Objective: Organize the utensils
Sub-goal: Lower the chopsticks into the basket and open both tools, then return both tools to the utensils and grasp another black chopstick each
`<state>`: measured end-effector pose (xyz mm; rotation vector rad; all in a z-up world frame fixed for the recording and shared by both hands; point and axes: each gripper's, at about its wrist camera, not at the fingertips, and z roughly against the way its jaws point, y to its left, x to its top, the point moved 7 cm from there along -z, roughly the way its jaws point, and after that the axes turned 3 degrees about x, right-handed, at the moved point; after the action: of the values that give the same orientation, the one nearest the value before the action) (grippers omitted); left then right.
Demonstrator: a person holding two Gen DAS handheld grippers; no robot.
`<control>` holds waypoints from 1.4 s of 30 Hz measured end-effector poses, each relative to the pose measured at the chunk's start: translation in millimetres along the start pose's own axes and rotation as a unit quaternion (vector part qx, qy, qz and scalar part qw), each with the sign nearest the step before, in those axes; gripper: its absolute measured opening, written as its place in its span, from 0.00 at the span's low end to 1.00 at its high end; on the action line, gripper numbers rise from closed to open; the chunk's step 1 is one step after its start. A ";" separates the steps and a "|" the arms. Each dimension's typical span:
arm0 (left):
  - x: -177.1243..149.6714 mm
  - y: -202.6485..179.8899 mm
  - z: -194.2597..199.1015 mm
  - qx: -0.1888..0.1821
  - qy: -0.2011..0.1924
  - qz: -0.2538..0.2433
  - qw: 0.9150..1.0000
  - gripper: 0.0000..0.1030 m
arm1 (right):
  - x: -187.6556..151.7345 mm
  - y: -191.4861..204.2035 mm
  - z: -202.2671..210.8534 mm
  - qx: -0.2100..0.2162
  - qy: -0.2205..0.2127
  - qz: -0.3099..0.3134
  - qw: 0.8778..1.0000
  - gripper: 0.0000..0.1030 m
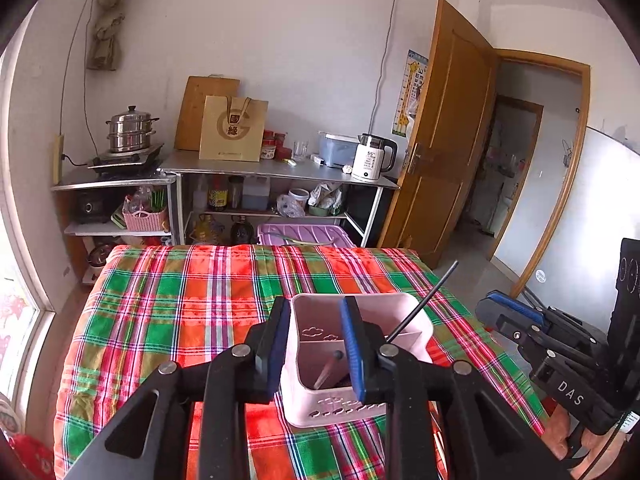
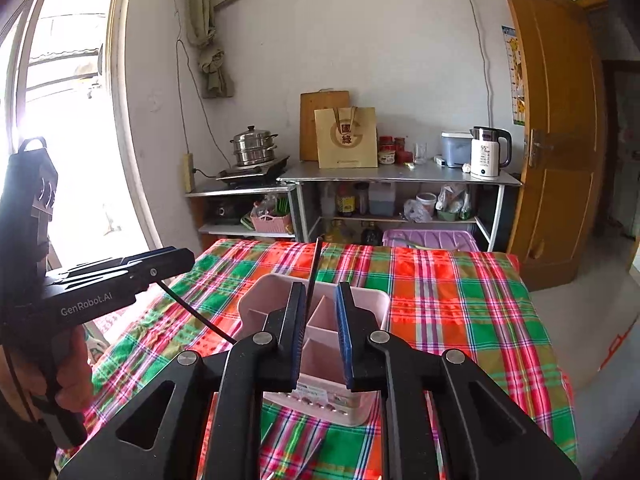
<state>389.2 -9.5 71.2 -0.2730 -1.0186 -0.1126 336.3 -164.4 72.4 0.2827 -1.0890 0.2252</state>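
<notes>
Though the plaid-covered desk (image 1: 168, 320) fills most of both views, the coming move turns on the pink utensil caddy (image 1: 360, 360) standing near its front edge, straight ahead of both grippers and a little below them. Its top is split into compartments. From the left wrist view, the left gripper (image 1: 316, 344) has its jaws released and parted, with nothing pressed between the pads; the near compartment sits in the gap between them. A black chopstick (image 1: 424, 304) leans out of the caddy up and to the right, its long axis tilted well off upright, while a pale stick with a dark tip (image 1: 330, 368) lies low inside the near compartment. From the right wrist view, the right gripper (image 2: 320, 336) is likewise released, and the same chopstick (image 2: 314, 276) rises nearly upright just beside its left pad, apart from it. By my judgement the right gripper is the nearer to that chopstick.
</notes>
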 end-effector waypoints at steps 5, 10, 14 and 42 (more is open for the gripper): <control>-10.3 -4.3 32.1 0.013 -0.016 -0.001 1.000 0.26 | -12.9 -2.1 28.0 -0.004 -0.012 -0.003 1.000 0.21; -31.8 -10.5 67.5 0.045 -0.036 -0.008 0.998 0.26 | -32.8 -4.9 60.2 -0.005 -0.024 -0.007 1.000 0.25; -58.6 -18.5 91.0 0.060 -0.043 -0.007 0.997 0.26 | -52.7 -6.5 81.1 -0.002 -0.023 -0.023 0.999 0.25; -178.8 -45.2 125.6 0.083 0.005 -0.021 0.996 0.26 | -153.5 7.8 123.7 0.002 0.036 -0.026 0.999 0.25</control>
<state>182.4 -24.2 -11.3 -0.0994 -1.0169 -0.0662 161.7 -204.7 -10.2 0.3036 -1.0099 0.1897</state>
